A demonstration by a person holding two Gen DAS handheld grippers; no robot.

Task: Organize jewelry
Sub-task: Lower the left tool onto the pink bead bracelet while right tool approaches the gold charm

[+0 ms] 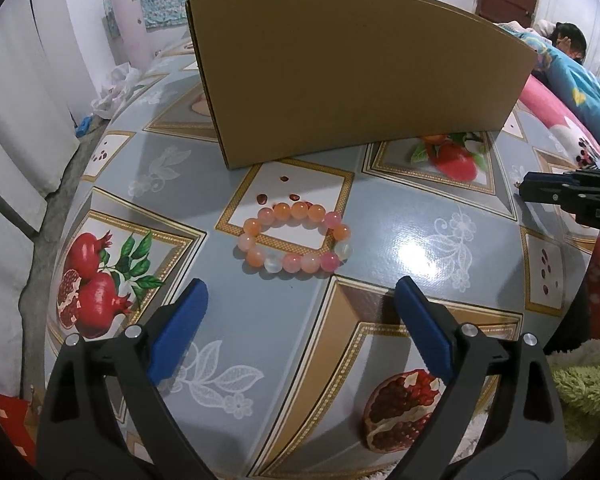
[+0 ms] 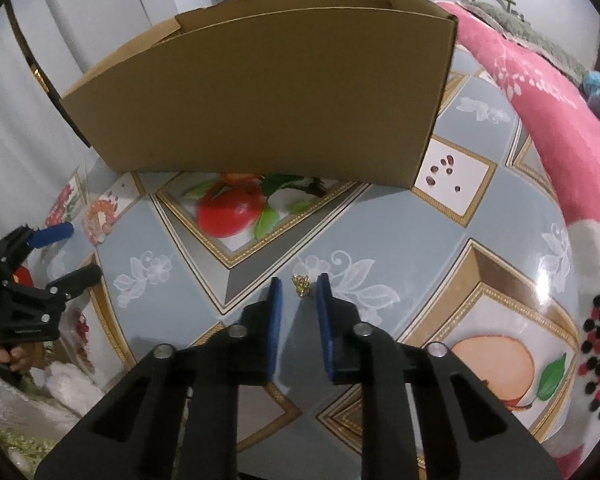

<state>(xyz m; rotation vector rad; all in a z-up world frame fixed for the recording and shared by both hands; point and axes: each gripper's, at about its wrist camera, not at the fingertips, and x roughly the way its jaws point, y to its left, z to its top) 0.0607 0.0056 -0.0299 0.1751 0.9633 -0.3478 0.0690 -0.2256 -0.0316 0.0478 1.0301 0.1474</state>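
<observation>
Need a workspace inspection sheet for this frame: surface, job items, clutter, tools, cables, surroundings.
Surface: table under a glossy fruit-print cloth, glare patch on the right.
Job's things: beaded bracelet lying flat, apart from the cardboard box; the box is open-topped, contents not visible. Small gold jewelry piece on the cloth.
Clutter: crumpled white plastic at the far left edge.
Grippers: left tool wide open, short of the bracelet, holding nothing. Right tool open narrowly, fingers either side of the gold piece; contact cannot be told.
Cables: nothing seen.
Surroundings: pink blanket by the table's right side, a person lying beyond it, white curtain on the left.
</observation>
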